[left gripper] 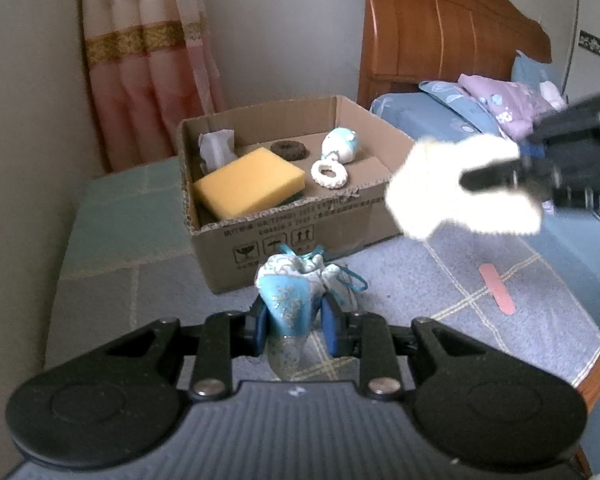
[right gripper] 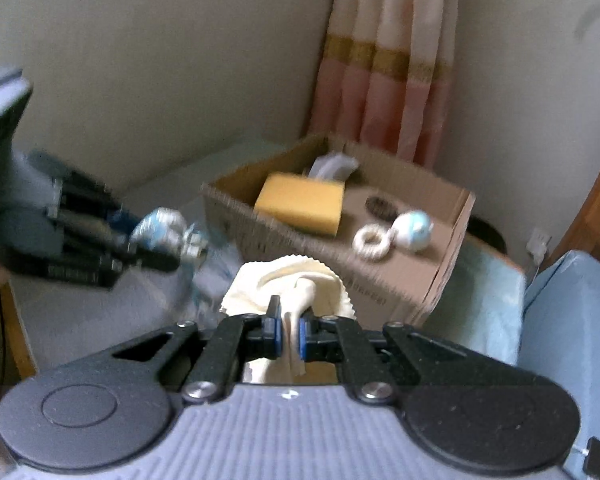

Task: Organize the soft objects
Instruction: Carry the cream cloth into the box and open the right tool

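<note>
Our left claw (left gripper: 294, 326) grips a blue pouch (left gripper: 300, 292); our right claw (right gripper: 290, 334) clenches a cream cloth (right gripper: 288, 280) below the box (right gripper: 380, 280).

My left tongs (left gripper: 294, 330) pinch a turquoise-and-white pouch (left gripper: 296, 284) flecked with silver; my right tongs (right gripper: 290, 336) squeeze a cream cloth (right gripper: 288, 276). A yellow sponge (left gripper: 250, 186) lies in the brown cardboard box (left gripper: 300, 232). The blue-grey bedspread (left gripper: 480, 280) carries pale checks.

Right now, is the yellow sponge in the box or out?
In. The sponge lies inside the open box, beside two rings.
</note>
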### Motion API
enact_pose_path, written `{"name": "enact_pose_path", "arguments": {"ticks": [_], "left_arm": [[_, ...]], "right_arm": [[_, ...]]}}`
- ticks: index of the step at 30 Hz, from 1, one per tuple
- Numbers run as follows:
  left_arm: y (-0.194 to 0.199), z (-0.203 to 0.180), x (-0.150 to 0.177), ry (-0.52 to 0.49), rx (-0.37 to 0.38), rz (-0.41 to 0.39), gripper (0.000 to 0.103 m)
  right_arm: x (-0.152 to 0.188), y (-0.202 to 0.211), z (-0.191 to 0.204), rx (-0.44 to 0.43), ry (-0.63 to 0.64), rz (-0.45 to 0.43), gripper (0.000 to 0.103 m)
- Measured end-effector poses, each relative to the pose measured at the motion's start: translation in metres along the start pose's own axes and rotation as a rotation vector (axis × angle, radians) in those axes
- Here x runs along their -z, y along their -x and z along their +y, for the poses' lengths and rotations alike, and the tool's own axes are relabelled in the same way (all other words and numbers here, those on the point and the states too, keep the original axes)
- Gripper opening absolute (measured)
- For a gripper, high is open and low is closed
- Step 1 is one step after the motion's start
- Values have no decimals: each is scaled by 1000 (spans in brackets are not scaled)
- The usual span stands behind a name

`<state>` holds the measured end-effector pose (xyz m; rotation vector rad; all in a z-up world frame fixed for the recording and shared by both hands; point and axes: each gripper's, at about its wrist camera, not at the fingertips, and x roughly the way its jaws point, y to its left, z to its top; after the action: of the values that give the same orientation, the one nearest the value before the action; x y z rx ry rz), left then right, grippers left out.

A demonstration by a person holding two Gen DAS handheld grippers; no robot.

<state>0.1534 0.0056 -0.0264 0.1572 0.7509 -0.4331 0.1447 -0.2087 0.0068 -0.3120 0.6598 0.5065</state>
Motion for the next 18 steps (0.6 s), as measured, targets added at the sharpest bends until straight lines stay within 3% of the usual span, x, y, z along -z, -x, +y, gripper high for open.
{"name": "enact_pose_path", "arguments": {"ticks": [7, 16, 17, 18], "left_arm": [[3, -1, -4, 1, -1, -11, 25], [0, -3, -9, -10, 5, -11, 25], [0, -3, -11, -14, 7, -12, 25], [0, -2, -12, -18, 5, -13, 25]], "right_arm": [[-38, 1, -28, 45, -30, -79, 10], [-63, -50, -71, 64, -152, -3, 12], [-62, -54, -73, 61, -162, 7, 22], [-60, -57, -73, 65, -171, 15, 38]]}}
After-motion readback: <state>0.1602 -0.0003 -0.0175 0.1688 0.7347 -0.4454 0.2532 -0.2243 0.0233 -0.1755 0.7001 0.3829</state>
